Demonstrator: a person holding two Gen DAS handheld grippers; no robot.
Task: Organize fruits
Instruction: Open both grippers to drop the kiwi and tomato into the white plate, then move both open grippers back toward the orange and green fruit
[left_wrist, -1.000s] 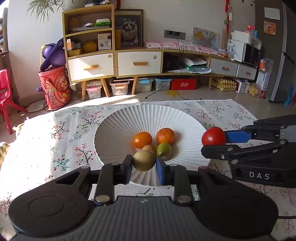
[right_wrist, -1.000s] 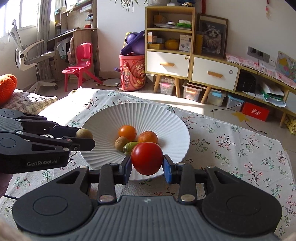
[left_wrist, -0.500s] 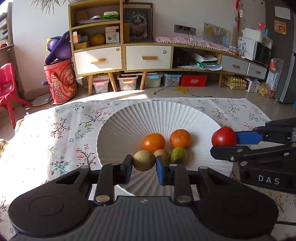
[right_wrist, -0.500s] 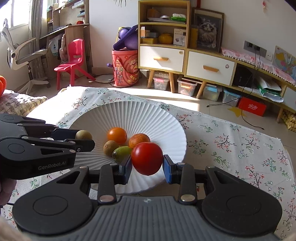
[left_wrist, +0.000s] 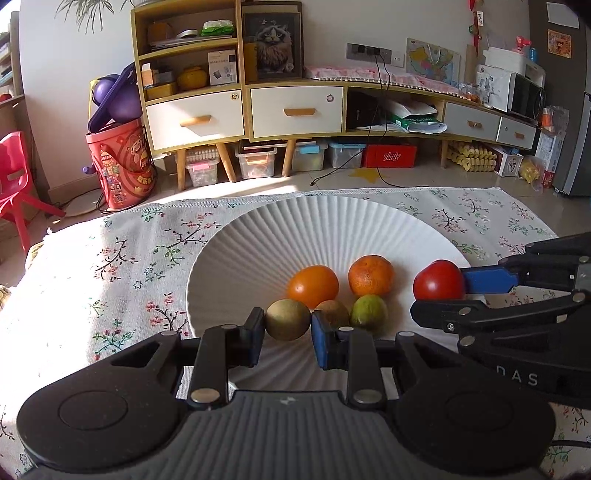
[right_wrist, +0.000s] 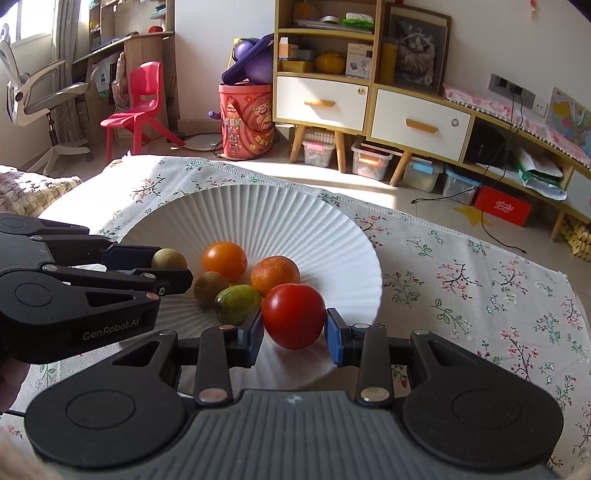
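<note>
Both grippers have come forward and slightly down over the white ribbed plate (left_wrist: 258, 236), which now fills more of each view. Left gripper (left_wrist: 288, 326) has its fingers clamped on a small brown-green fruit (left_wrist: 288, 319), held over the plate's near rim. Right gripper (right_wrist: 294, 326) has its fingers clamped on a red tomato (right_wrist: 293, 315), also over the near rim.

Step in hand, by my reading: carrying two fruits to the plate. Next move calls for lowering each to a free spot, then opening the fingers.

Already in the plate: two orange fruits (left_wrist: 313, 287) (left_wrist: 370, 275), a brown one (left_wrist: 332, 314), a green one (left_wrist: 368, 312), clustered right ahead of both grippers, so placement needs bare spots beside them. Round fruit may roll on the sloped ribs. Floral cloth (left_wrist: 129, 266) covers the tabletop; cabinets behind, well apart.
</note>
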